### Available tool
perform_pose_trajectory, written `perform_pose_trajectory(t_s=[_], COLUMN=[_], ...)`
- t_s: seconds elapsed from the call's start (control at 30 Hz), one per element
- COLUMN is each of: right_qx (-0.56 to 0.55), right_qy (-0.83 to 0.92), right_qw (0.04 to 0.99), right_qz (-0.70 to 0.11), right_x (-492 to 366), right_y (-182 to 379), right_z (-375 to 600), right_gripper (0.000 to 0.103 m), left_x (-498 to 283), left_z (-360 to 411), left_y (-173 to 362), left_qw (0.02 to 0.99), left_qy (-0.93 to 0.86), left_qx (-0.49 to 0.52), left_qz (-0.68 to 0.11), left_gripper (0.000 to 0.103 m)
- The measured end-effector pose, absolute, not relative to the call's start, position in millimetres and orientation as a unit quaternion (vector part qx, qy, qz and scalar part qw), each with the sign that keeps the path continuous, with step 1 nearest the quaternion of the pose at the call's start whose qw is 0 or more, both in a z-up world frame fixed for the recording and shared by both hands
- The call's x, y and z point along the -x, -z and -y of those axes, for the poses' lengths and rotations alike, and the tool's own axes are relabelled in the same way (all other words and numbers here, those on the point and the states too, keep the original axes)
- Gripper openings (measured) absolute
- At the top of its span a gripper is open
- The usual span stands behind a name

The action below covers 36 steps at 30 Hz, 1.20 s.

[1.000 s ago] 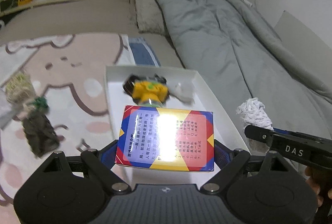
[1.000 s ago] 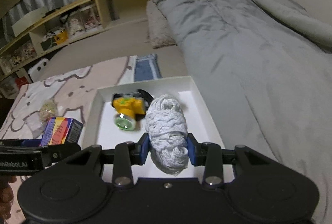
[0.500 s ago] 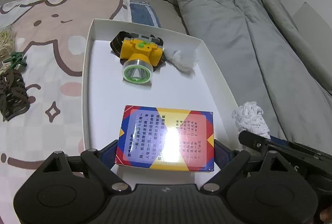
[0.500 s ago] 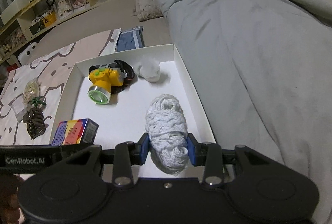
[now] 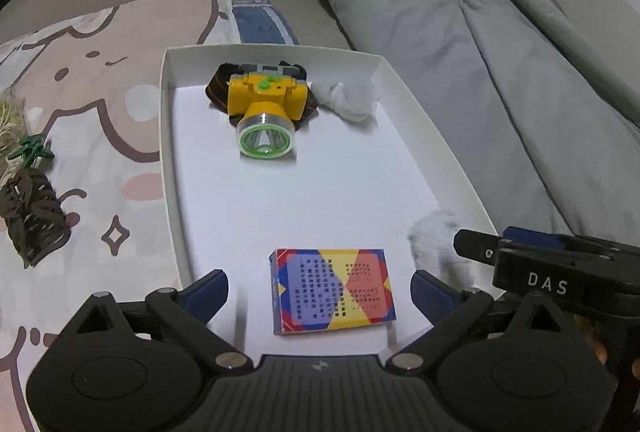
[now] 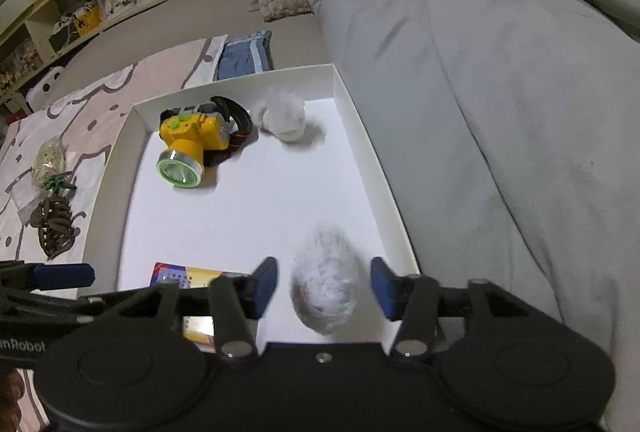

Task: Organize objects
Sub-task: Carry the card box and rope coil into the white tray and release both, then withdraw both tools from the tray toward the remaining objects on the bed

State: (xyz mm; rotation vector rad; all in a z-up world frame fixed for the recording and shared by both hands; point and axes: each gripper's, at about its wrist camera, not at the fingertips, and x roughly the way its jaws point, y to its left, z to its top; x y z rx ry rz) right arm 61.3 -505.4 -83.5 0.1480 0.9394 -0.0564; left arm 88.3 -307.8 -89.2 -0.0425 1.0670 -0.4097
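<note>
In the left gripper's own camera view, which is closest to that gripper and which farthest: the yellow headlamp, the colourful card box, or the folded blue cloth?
1. Card box: in the white tray, right between the open left gripper fingers.
2. Headlamp: at the tray's far end.
3. Blue cloth: outside the tray, beyond its far wall.

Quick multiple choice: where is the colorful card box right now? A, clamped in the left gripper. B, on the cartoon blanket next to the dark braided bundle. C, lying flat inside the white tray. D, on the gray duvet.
C: the card box lies flat on the floor of the white tray, and the left gripper stands open around it without touching it.
</note>
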Motion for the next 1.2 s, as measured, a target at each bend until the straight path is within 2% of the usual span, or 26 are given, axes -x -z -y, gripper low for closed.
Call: perform_pose_trajectory(t_s=[0.53,0.7,0.83,0.97,1.2], right_qx=[-0.059,-0.060,-0.049,-0.044,-0.042], right_qy=[0.045,0.048,0.054,0.059,0.072], right_qw=[0.886,0.890,0.897,0.902,0.907], right_qz=[-0.458,-0.450,-0.436,-0.425,-0.413], right_x=[-50,-44,-39,-33,-20], right_y=[73,64,56,48,36], right_z=[506,506,503,500,495], right_gripper=[0.062,0.068,0.086,0.096,0.100], left_x=[-81,-79,-77,-75,-66], left_z=[301,296,291,285,271], left_y=[81,77,71,66,53], left_qw=[0.844,0.847,0.851,0.855,0.864], left_qy=[0.186,0.182,0.182,0.181,0.182], left_qx=[-0.001,-0.004,-0.008,-0.013,-0.018], left_qz=[-0.504,-0.499,-0.492,-0.487,-0.470], left_gripper=[0.097,0.102,0.103,0.103,0.103])
